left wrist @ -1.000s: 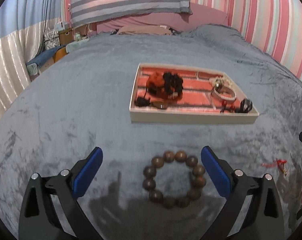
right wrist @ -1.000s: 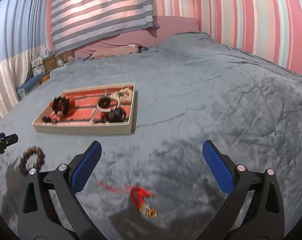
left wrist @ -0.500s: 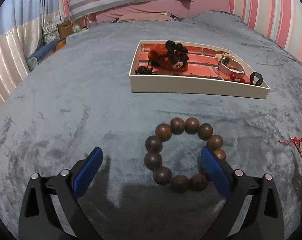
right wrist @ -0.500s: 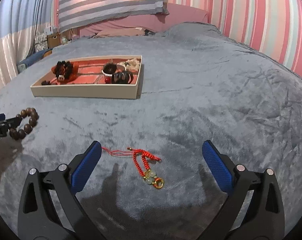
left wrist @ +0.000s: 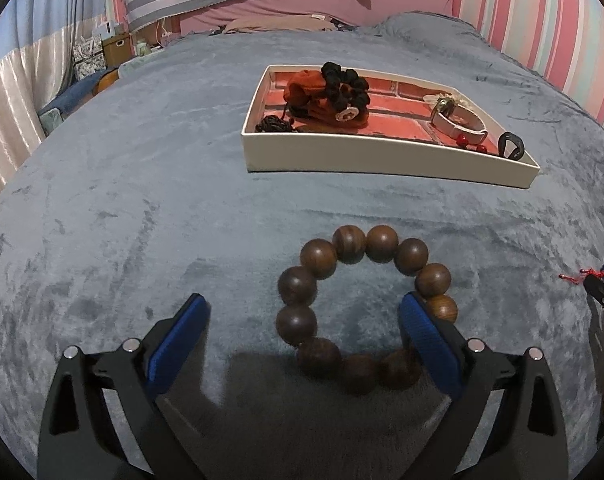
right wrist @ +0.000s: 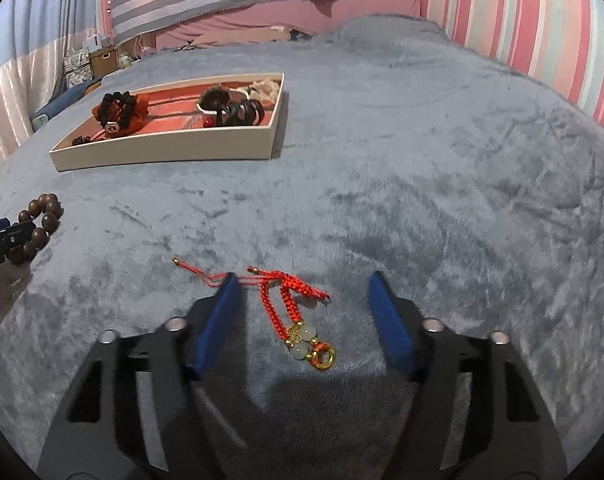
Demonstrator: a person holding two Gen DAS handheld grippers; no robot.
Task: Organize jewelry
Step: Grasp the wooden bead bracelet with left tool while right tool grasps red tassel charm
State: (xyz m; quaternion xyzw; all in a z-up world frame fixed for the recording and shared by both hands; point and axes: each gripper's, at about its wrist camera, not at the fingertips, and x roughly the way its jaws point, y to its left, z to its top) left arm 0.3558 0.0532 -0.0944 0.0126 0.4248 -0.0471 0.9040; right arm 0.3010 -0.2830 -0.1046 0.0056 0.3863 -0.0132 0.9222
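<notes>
A brown wooden bead bracelet [left wrist: 365, 240] lies on the grey blanket. My left gripper [left wrist: 302, 306] hangs open low over it. Its right finger covers the ring's right side and its left finger stands well to the left. A red cord bracelet [right wrist: 280, 308] with pale beads and a gold ring lies between the fingers of my right gripper [right wrist: 303, 282]. Those jaws are closing, and the pads are not pressing on the braid. The left pad [right wrist: 218, 320] overlaps the thin cord end. The cream tray [left wrist: 381, 162] with a red brick-pattern floor sits beyond.
The tray [right wrist: 162, 148] holds a red and black scrunchie [left wrist: 325, 92], a white bangle [left wrist: 457, 120], red beads and a black ring. The bead bracelet [right wrist: 42, 216] lies at the left of the right wrist view. Pillows and striped curtains stand behind the bed.
Both grippers have sunk toward the blanket, so each bracelet looks larger and sits between the fingers. The right gripper's jaws have narrowed around the red cord bracelet.
</notes>
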